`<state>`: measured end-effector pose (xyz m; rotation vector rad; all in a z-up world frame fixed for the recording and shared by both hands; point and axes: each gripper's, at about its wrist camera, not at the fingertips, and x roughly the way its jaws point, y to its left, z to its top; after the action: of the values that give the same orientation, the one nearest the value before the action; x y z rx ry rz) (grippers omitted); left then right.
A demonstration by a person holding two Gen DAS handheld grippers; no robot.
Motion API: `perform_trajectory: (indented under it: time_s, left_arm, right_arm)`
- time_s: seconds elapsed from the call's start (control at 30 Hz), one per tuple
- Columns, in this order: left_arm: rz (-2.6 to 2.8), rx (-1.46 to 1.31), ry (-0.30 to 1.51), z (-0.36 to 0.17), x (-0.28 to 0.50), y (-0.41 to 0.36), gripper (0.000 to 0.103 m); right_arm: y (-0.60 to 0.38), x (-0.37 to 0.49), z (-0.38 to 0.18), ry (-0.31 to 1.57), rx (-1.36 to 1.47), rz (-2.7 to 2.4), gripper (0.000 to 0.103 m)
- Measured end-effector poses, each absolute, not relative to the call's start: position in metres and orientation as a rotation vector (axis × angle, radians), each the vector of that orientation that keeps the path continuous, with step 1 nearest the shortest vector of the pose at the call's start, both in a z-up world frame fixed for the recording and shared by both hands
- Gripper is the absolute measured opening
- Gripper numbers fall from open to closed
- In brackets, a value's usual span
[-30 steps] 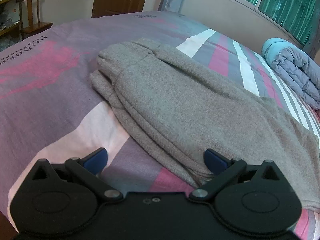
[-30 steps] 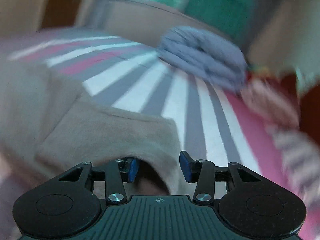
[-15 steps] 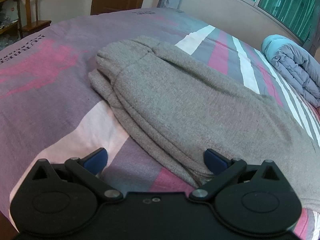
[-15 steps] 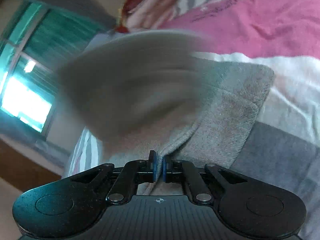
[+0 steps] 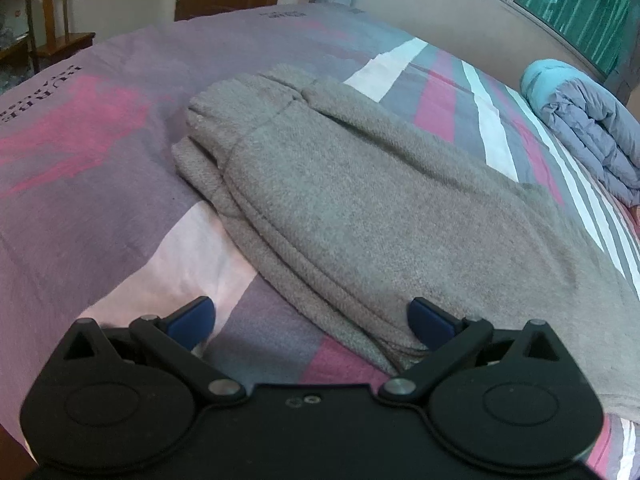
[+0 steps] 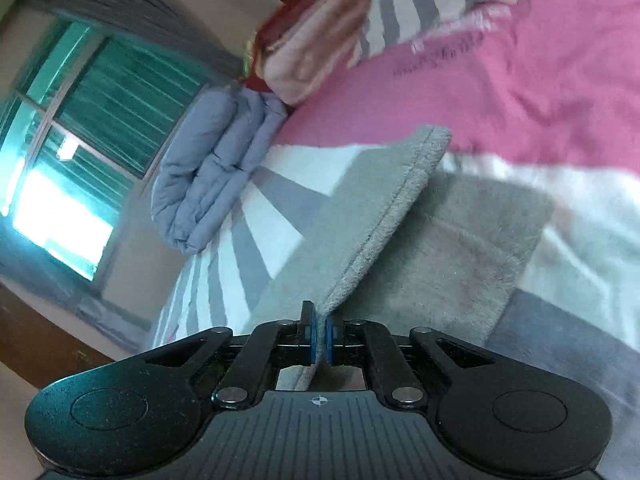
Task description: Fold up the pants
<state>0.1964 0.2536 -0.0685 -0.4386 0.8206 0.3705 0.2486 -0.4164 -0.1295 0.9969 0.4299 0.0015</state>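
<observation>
The right gripper [image 6: 319, 338] pinched the grey sweatpants' [image 5: 360, 208] hem edge, the left gripper [image 5: 310, 318] gaped over their near side, legs running away rightward.

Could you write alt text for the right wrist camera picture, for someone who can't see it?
The right gripper has its blue fingers shut on an edge of grey pants, lifting it off a striped pink bed cover. A folded blue-grey quilt lies by the window.
</observation>
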Motion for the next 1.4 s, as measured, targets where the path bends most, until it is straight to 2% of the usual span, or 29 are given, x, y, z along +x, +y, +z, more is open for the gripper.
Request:
perform_trajectory:
  time_s: [0.1, 0.3, 0.47, 0.6, 0.73, 0.87, 0.9, 0.97, 1.0, 1.07, 1.2, 1.4]
  left_arm:
    - [0.354, -0.437, 0.831, -0.068, 0.198, 0.256, 0.097]
    - [0.333, -0.442, 0.821, -0.066, 0.197, 0.258, 0.097]
    - [0.335, -0.453, 0.64, -0.054, 0.165, 0.267, 0.087]
    - [0.352, -0.517, 0.53, -0.052, 0.154, 0.289, 0.061]
    - [0.318, -0.578, 0.479, -0.049, 0.163, 0.306, 0.053]
    - [0.299, -0.584, 0.538, -0.049, 0.191, 0.314, 0.048]
    - [0.312, -0.561, 0.595, -0.051, 0.201, 0.315, 0.029]
    - [0.315, -0.546, 0.619, -0.05, 0.211, 0.321, 0.019]
    - [0.31, -0.564, 0.589, -0.045, 0.21, 0.326, 0.006]
    - [0.295, -0.609, 0.527, -0.036, 0.202, 0.337, 0.003]
    - [0.293, -0.563, 0.632, -0.056, 0.201, 0.339, 0.004]
    - [0.295, -0.556, 0.642, -0.055, 0.206, 0.335, 0.007]
  right_arm:
    - [-0.41, 0.235, -0.117, 0.433, 0.972, -0.009, 0.004]
    - [-0.413, 0.246, -0.147, 0.519, 1.052, -0.048, 0.004]
    - [-0.408, 0.237, -0.142, 0.48, 1.009, -0.046, 0.01]
    - [-0.409, 0.234, -0.145, 0.477, 1.022, -0.049, 0.01]
    - [-0.402, 0.236, -0.14, 0.48, 0.982, -0.066, 0.01]
    - [-0.4, 0.241, -0.139, 0.481, 0.984, -0.07, 0.01]
    - [-0.4, 0.241, -0.14, 0.481, 0.985, -0.069, 0.01]
    - [-0.4, 0.241, -0.141, 0.482, 0.988, -0.069, 0.01]
    - [-0.4, 0.242, -0.141, 0.482, 0.989, -0.069, 0.01]
    - [-0.401, 0.242, -0.141, 0.48, 0.989, -0.068, 0.01]
    - [-0.402, 0.24, -0.142, 0.473, 0.996, -0.058, 0.01]
    - [-0.414, 0.242, -0.146, 0.447, 1.041, -0.071, 0.012]
